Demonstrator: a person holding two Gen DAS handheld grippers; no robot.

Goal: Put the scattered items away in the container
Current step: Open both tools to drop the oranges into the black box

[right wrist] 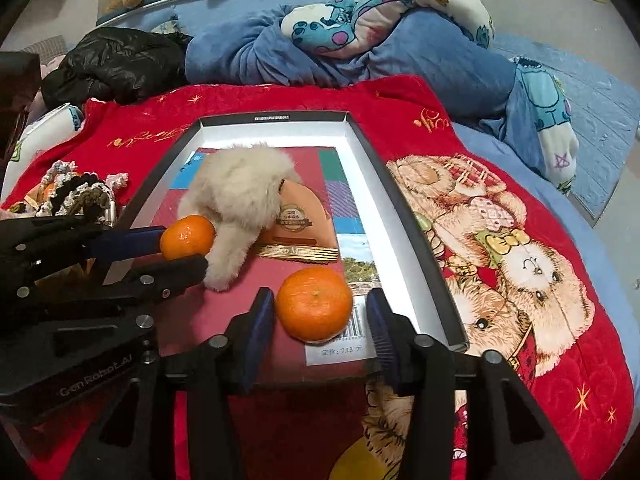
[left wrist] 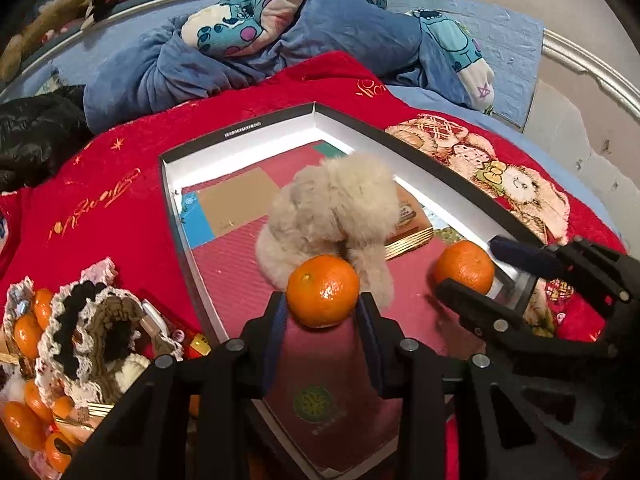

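A black-rimmed shallow box (left wrist: pixel 248 130) (right wrist: pixel 276 117) lies on a red blanket and holds a fluffy beige plush (left wrist: pixel 332 204) (right wrist: pixel 240 196) and a booklet. My left gripper (left wrist: pixel 322 314) (right wrist: pixel 188 240) is inside the box with a tangerine (left wrist: pixel 323 291) (right wrist: pixel 187 237) between its pads, both touching it. My right gripper (right wrist: pixel 320 320) (left wrist: pixel 476 264) is open around a second tangerine (right wrist: pixel 314 303) (left wrist: pixel 465 267) that rests on the box floor, with gaps on both sides.
A crocheted basket (left wrist: pixel 80 340) with several tangerines and small items sits left of the box. The red blanket (right wrist: pixel 500 208) has a bear print. Blue bedding (left wrist: pixel 340 40), a patterned pillow and a black jacket (right wrist: pixel 116 64) lie behind.
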